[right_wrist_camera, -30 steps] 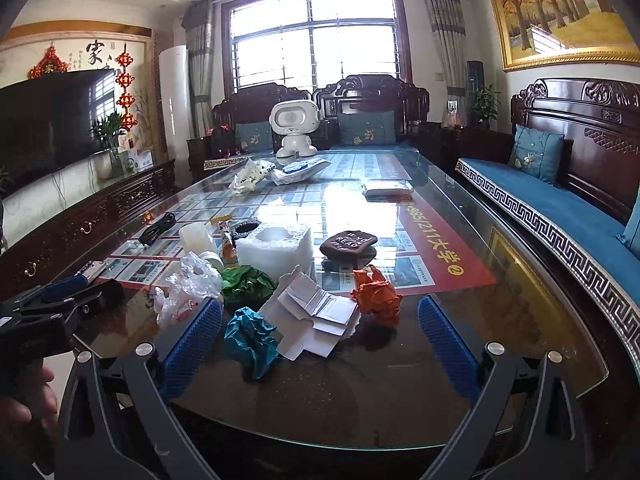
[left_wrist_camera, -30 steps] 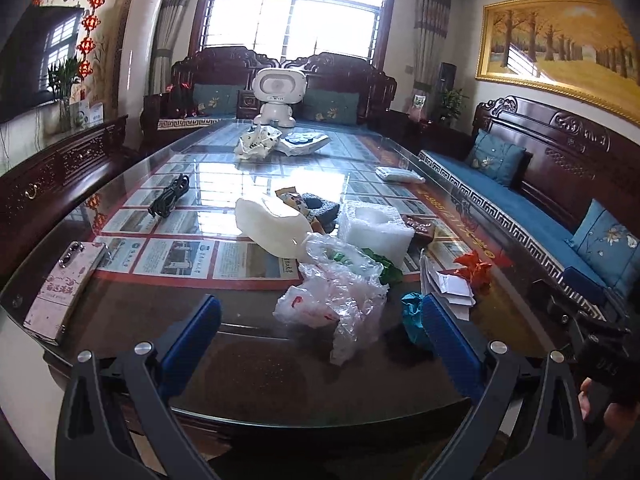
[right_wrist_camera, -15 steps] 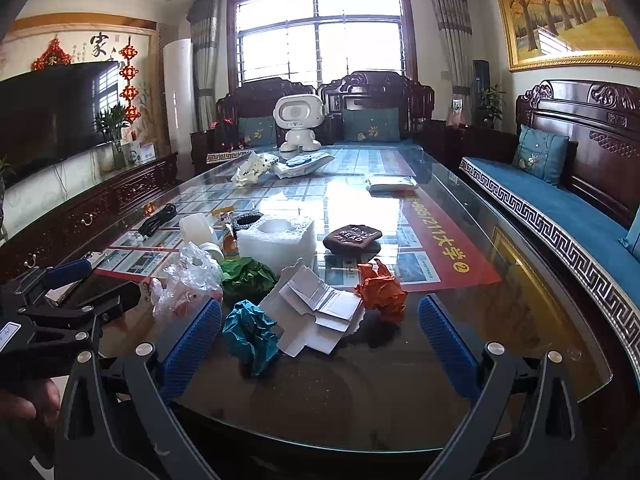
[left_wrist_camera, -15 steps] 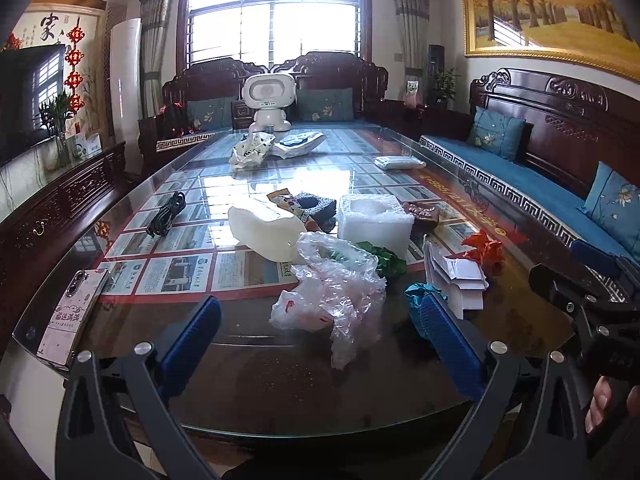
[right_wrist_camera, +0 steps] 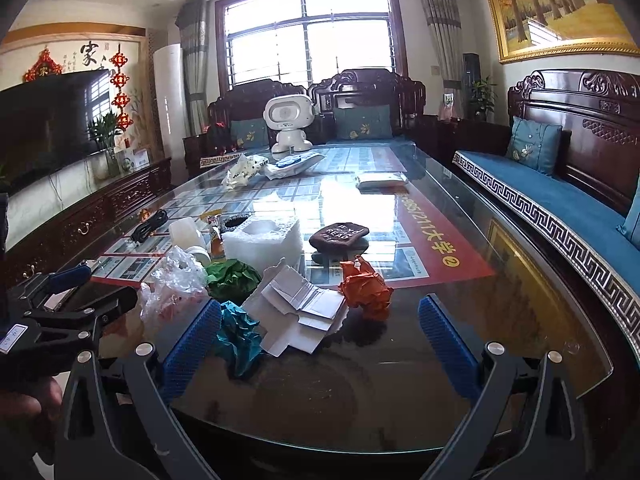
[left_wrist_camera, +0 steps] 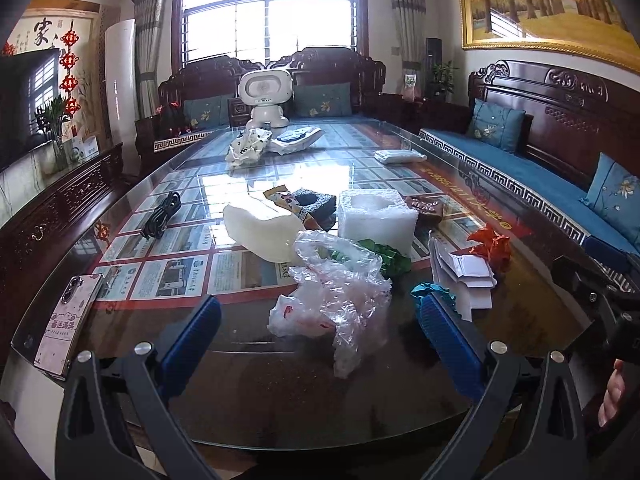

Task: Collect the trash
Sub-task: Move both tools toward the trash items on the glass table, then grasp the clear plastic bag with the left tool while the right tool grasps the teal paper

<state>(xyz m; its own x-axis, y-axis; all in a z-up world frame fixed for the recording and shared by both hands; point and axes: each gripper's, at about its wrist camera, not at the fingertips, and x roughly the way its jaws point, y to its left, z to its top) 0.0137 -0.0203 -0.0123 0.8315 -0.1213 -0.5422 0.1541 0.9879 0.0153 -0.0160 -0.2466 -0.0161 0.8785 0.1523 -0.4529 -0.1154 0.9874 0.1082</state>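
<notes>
Trash lies on a glass table [left_wrist_camera: 280, 392]: a clear plastic bag [left_wrist_camera: 340, 304], white foam block [left_wrist_camera: 376, 216], green paper wad [left_wrist_camera: 390, 256], teal paper wad [right_wrist_camera: 240, 336], orange paper wad [right_wrist_camera: 366, 286], and torn white cardboard [right_wrist_camera: 300, 312]. My left gripper [left_wrist_camera: 318, 320] is open and empty, just short of the plastic bag. My right gripper [right_wrist_camera: 318, 320] is open and empty, just short of the cardboard and the teal wad. The left gripper also shows in the right wrist view [right_wrist_camera: 76, 292].
A phone [left_wrist_camera: 68, 316] lies at the table's left edge. A black cable [left_wrist_camera: 162, 216], a white jug [left_wrist_camera: 264, 232], a snack wrapper [left_wrist_camera: 292, 204] and a dark pouch [right_wrist_camera: 339, 235] sit mid-table. A white toy robot [left_wrist_camera: 264, 96] stands at the far end. Sofas line the right and back.
Both grippers have risen a little and swung slightly, so the trash pile sits more centred between the fingers. Nothing on the table has moved. Both stay open.
</notes>
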